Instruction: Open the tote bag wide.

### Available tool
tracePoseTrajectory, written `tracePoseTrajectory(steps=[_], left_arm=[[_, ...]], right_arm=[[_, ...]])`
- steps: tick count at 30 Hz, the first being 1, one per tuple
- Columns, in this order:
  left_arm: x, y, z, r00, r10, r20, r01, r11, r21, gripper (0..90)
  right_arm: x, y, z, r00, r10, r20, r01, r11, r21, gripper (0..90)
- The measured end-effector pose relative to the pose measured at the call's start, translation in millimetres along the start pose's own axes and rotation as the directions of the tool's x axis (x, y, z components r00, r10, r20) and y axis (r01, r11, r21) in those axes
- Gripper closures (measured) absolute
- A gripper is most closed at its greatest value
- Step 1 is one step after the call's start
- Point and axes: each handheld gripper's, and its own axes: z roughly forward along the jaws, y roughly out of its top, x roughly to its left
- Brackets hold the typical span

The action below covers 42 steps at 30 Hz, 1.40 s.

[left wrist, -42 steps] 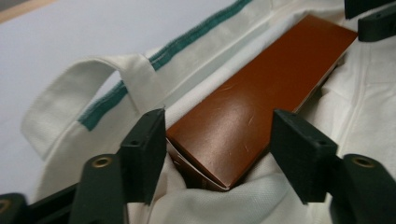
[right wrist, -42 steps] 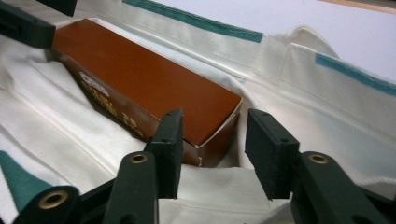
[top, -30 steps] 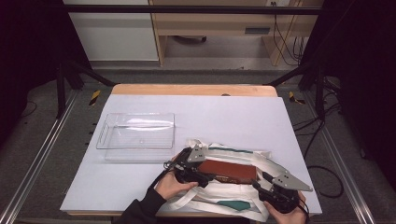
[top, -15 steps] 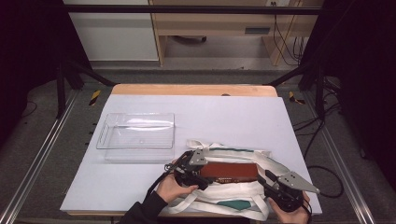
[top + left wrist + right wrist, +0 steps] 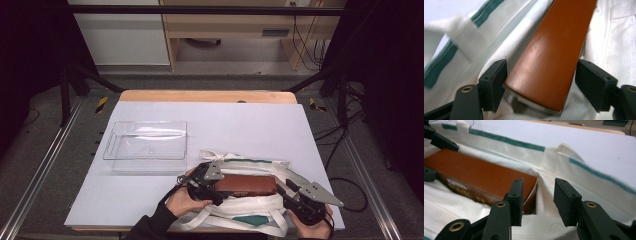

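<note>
At the table's near edge, a person's left gripper [image 5: 216, 186] clamps both jaws on one end of a flat reddish-brown rectangular box [image 5: 246, 185] (gold lettering on its side), which lies in the mouth of a white cloth tote bag with green stripes [image 5: 250, 162]. The right gripper [image 5: 537, 202], jaws apart, straddles the bag's fabric at the box's other end. Farther back, well apart, sits a clear plastic tray [image 5: 146, 146] on the pale table [image 5: 240, 120].

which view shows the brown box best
The right gripper view: the brown box shows its top, printed side and place in the white bag. The left gripper view gives a blurred close-up between the jaws; the high view shows it small.
</note>
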Motion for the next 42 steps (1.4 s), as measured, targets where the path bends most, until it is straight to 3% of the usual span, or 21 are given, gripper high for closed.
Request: tracePoseTrajectory(steps=[6, 8, 20, 24, 25, 30, 34, 42], left_arm=[[0.4, 11.8, 9.6, 0.9986, 0.034, 0.04, -0.034, 0.9994, 0.01, 22.0], [-0.9, 19.1, 17.8, 0.9974, 0.052, 0.051, -0.054, 0.9979, 0.038, 23.0], [-0.3, 23.0, 36.0, 0.9933, 0.075, 0.088, -0.084, 0.9908, 0.106, 29.4], [1.8, 24.0, 32.0, 0.9902, 0.065, 0.123, -0.079, 0.9911, 0.107, 35.7], [1.0, 23.6, 29.4, 0.9891, 0.041, 0.141, -0.055, 0.9942, 0.093, 36.9], [-1.4, 25.7, 18.1, 0.989, 0.041, 0.142, -0.054, 0.9948, 0.087, 39.6], [-2.2, 28.9, 0.4, 0.9888, 0.022, 0.148, -0.028, 0.999, 0.036, 40.2], [-3.1, 39.2, -25.0, 0.991, 0.045, 0.126, -0.045, 0.999, -0.006, 41.1]], right_arm=[[-4.1, 0.9, -1.0, 0.9999, 0.01, 0.012, -0.01, 1.0, -0.017, 60.4], [-4.4, 1.4, -0.8, 0.9999, 0.008, 0.012, -0.008, 1.0, -0.021, 60.4], [-6.9, 0.6, 1.2, 0.9998, 0.01, 0.015, -0.01, 1.0, -0.014, 60.2], [-8.6, -0.1, -1.2, 0.9995, 0.02, 0.025, -0.019, 0.999, -0.026, 60.7], [-9.2, -0.3, -2.0, 0.9993, 0.026, 0.026, -0.025, 0.999, -0.029, 60.8], [-10.9, -1.7, -2.0, 0.9986, 0.033, 0.041, -0.031, 0.999, -0.037, 60.9], [-11.7, -2.2, -2.7, 0.9978, 0.039, 0.054, -0.037, 0.998, -0.043, 60.9], [-11.7, -0.3, -5.6, 0.9975, 0.04, 0.059, -0.037, 0.997, -0.064, 58.9]])
